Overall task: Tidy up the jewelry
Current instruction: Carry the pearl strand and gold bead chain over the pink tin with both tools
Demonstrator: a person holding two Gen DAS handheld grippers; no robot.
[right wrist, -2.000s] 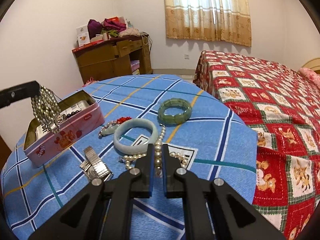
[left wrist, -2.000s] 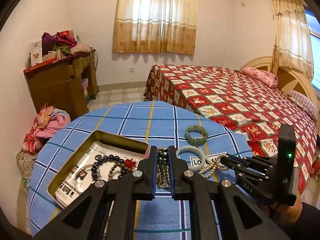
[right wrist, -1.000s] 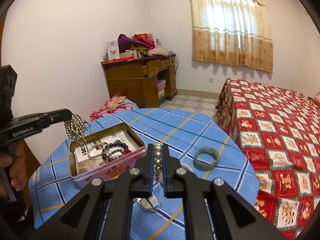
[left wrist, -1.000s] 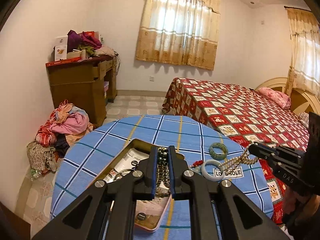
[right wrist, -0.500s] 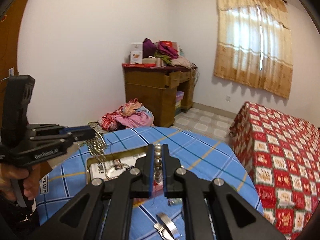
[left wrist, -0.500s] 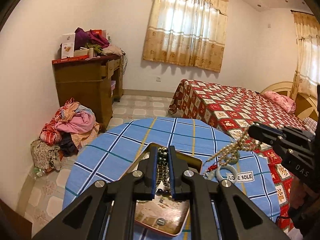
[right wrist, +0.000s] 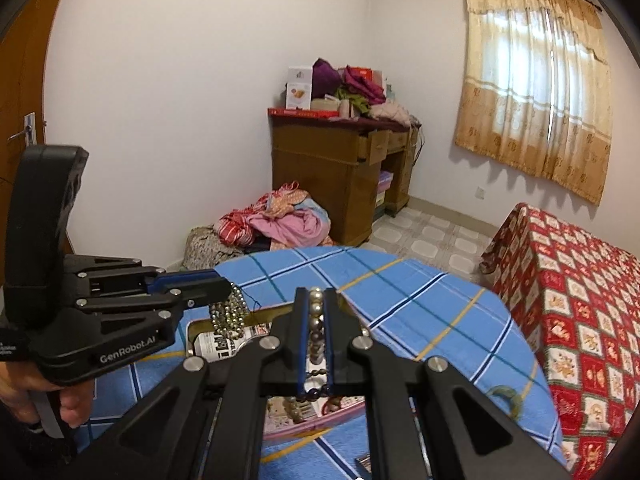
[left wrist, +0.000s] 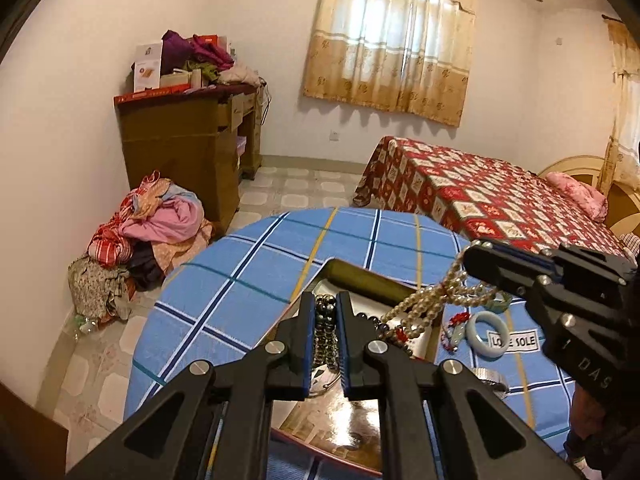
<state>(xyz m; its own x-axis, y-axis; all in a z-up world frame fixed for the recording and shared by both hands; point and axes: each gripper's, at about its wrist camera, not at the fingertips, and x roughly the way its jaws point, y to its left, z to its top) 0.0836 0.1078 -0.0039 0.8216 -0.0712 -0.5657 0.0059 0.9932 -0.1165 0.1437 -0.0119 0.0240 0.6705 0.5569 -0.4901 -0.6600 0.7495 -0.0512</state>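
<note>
Both grippers were clamped on strands: left gripper (left wrist: 325, 312) on dark beads (left wrist: 325, 328), right gripper (right wrist: 316, 312) on pearls (right wrist: 315, 308). Pearl loops trailing at 3 o'clock could snag the tin (left wrist: 360, 278) rim.

Between the matt black plastic fingers of the left gripper (left wrist: 325, 322) hangs a dark, glossy beaded strand (left wrist: 325, 334), and just below it sits the rectangular metal tin (left wrist: 362, 278), its gold inner wall shiny and its floor mirror-smooth. The right gripper (right wrist: 316, 322), matt black plastic with bright metal screws, clamps a lustrous cream pearl necklace (right wrist: 315, 304). Under both lies a soft, woven blue checked tablecloth (left wrist: 240, 276). Right of the left claw rests a smooth, polished pale jade-like bangle (left wrist: 488, 330).
</note>
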